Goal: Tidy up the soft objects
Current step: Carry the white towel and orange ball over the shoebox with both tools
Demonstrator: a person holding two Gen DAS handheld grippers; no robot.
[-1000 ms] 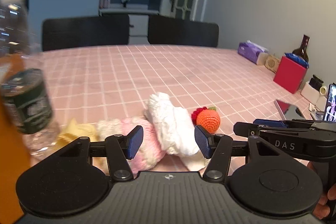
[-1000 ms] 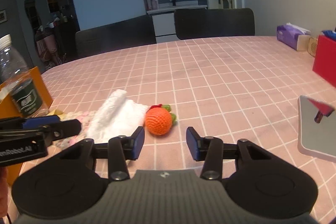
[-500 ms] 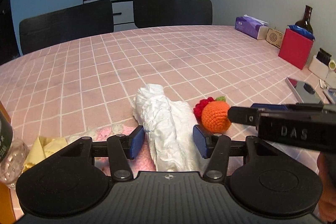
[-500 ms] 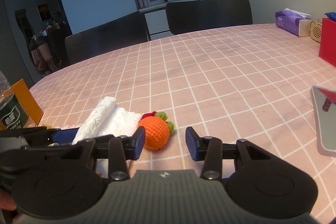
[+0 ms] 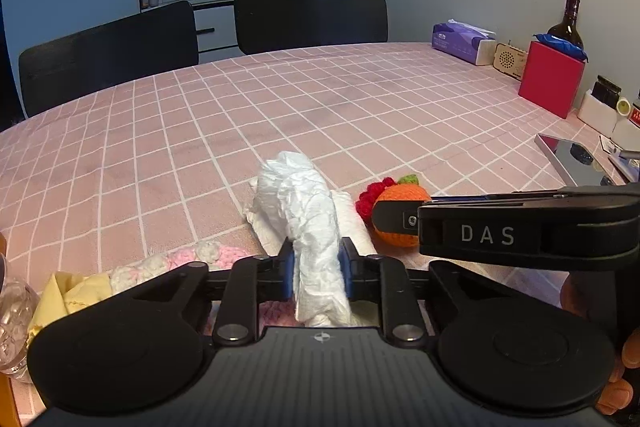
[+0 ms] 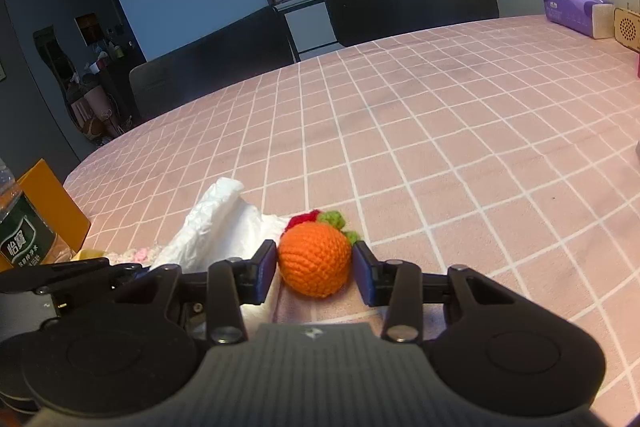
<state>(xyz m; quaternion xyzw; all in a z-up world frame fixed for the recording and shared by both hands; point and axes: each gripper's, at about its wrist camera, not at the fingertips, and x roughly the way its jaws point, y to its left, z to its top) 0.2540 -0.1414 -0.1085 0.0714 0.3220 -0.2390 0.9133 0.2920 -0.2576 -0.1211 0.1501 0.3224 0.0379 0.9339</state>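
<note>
A crumpled white cloth [image 5: 308, 211] is being pinched between the blue pads of the left gripper [image 5: 316, 275], its far end lying on the pink checked tablecloth [image 5: 280, 99]. Just beside it, an orange crochet ball [image 6: 314, 263] is being flanked by the right gripper [image 6: 316, 271], whose jaws are standing narrowly apart; contact with the pads seems likely but is not being shown clearly.

I count one tissue wad [image 5: 308, 211], one crochet orange [image 6: 314, 264], one pink knit [image 5: 192, 259], one yellow cloth [image 5: 72, 293], two chairs [image 5: 112, 55].
</note>
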